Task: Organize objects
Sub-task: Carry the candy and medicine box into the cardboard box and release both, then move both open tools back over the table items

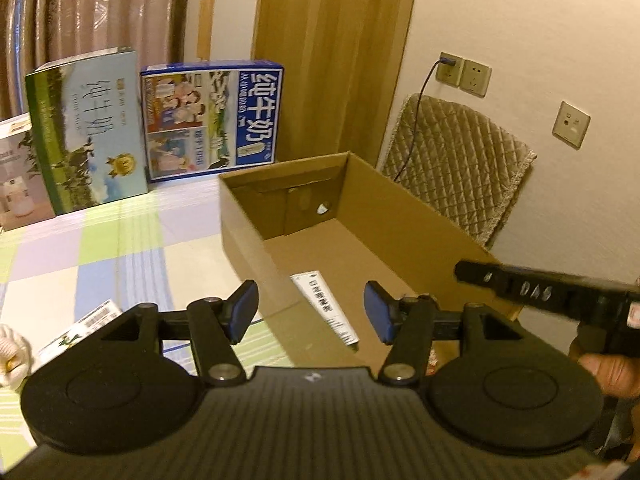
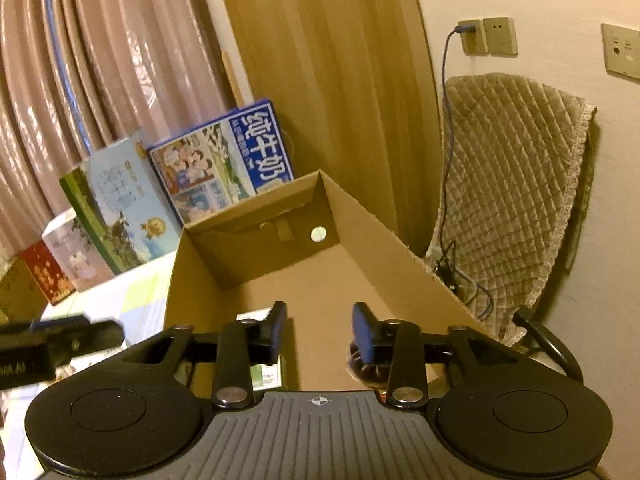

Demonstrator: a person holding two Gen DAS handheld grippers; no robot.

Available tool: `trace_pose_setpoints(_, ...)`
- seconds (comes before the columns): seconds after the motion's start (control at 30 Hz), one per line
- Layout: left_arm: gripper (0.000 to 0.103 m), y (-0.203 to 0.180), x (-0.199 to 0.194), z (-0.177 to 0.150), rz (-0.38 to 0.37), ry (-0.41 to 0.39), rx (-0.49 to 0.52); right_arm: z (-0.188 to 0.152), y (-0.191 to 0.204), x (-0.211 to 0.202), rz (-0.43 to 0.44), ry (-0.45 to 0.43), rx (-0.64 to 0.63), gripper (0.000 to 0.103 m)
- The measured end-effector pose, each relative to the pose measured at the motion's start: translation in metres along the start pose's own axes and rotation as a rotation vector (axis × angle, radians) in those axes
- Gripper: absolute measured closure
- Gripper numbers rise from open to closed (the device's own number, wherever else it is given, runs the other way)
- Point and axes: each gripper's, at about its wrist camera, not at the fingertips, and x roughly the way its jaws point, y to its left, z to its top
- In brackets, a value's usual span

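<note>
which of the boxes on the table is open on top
The plain brown cardboard box, nearest both tools. The green milk carton and blue milk carton behind it stand closed and printed.

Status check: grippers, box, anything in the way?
Left gripper and right gripper open, empty. Cardboard box open, white packet inside. Nothing blocking.

A room in a home, likely a bedroom or living room. Long pinkish curtains [image 2: 80, 80] down the left side, a wooden door [image 1: 332, 52] in the corner, plain cream walls with sockets [image 1: 464, 72] and a charger cable [image 1: 420, 92] plugged in. A quilted cushion cover [image 2: 512, 184] draped over a chair back. Checked pastel cloth [image 1: 100, 248] spread underneath. Milk cartons [image 1: 212, 120] stood against the wall, household packaging, beside an open cardboard box [image 1: 400, 208].
</note>
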Motion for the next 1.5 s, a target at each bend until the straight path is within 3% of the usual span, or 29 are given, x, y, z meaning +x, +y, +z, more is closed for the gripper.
trace_pose_setpoints(0.27,0.038,0.02,-0.013,-0.015,0.032,0.027,-0.009,0.0,0.001,-0.003,-0.008,0.003,0.004,0.063)
trace_pose_setpoints(0.6,0.025,0.052,-0.034,-0.022,0.082,0.02,-0.051,-0.006,0.039,-0.009,0.032,-0.023,-0.082,0.046)
trace_pose_setpoints(1.0,0.007,0.124,-0.081,-0.033,0.27,-0.027,-0.132,-0.024,0.112,-0.016,0.211,-0.067,-0.233,0.038)
trace_pose_setpoints(1.27,0.001,0.157,-0.1,-0.052,0.351,-0.004,-0.149,-0.044,0.16,-0.011,0.326,-0.033,-0.327,0.029)
trace_pose_setpoints(1.5,0.001,0.183,-0.118,-0.066,0.403,0.032,-0.143,-0.055,0.189,0.007,0.352,0.052,-0.38,0.024)
